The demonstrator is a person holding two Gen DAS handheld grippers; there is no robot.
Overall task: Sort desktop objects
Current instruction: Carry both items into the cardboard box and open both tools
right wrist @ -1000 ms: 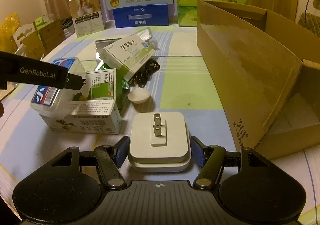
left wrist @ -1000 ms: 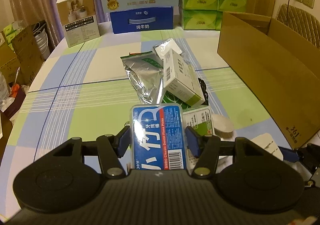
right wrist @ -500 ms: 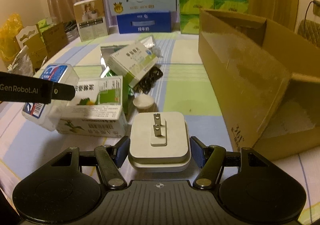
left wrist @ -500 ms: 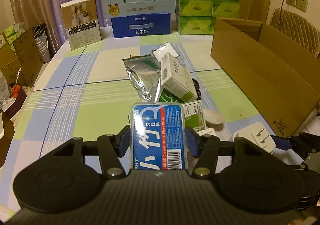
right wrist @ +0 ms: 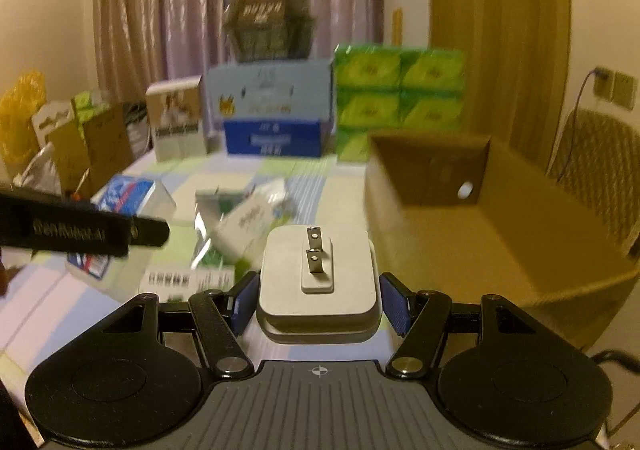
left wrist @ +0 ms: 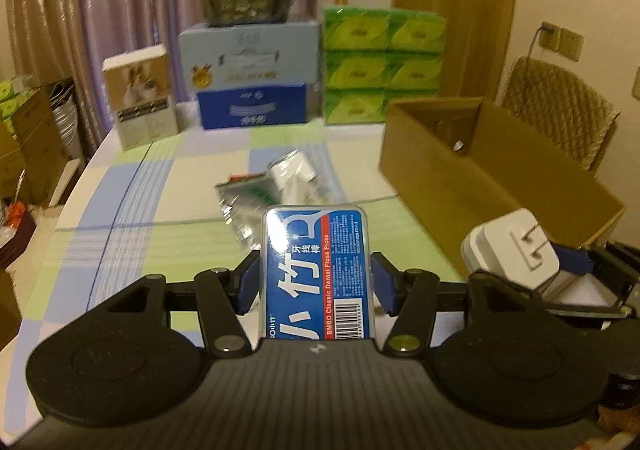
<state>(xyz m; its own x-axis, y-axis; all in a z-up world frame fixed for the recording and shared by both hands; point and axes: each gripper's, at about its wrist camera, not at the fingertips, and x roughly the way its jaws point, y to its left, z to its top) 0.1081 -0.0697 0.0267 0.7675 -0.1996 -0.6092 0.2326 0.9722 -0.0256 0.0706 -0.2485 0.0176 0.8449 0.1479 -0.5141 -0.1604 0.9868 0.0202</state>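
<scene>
My left gripper point(left wrist: 316, 282) is shut on a blue dental floss pick box point(left wrist: 316, 270), held above the table. The same floss pick box point(right wrist: 124, 205) shows at the left of the right wrist view behind the left gripper's finger point(right wrist: 100, 234). My right gripper point(right wrist: 318, 296) is shut on a white plug adapter point(right wrist: 318, 282) with its two prongs facing up; the plug adapter point(left wrist: 512, 250) also appears at the right of the left wrist view. The open cardboard box point(left wrist: 480, 169) point(right wrist: 480, 217) stands to the right, its inside partly visible.
On the checked tablecloth point(left wrist: 132, 209) lie a silver foil pouch point(left wrist: 244, 201), a white medicine box point(right wrist: 244, 226) and a green-white carton point(right wrist: 188, 282). At the far edge stand a blue carton stack point(left wrist: 252, 81), green tissue packs point(left wrist: 384, 65) and a small white box point(left wrist: 140, 101). A chair point(left wrist: 560, 109) is at the right.
Both grippers have risen and tilted upward with their objects still held. The table items now sit lower and farther away, and the cardboard box opening has come into view.
</scene>
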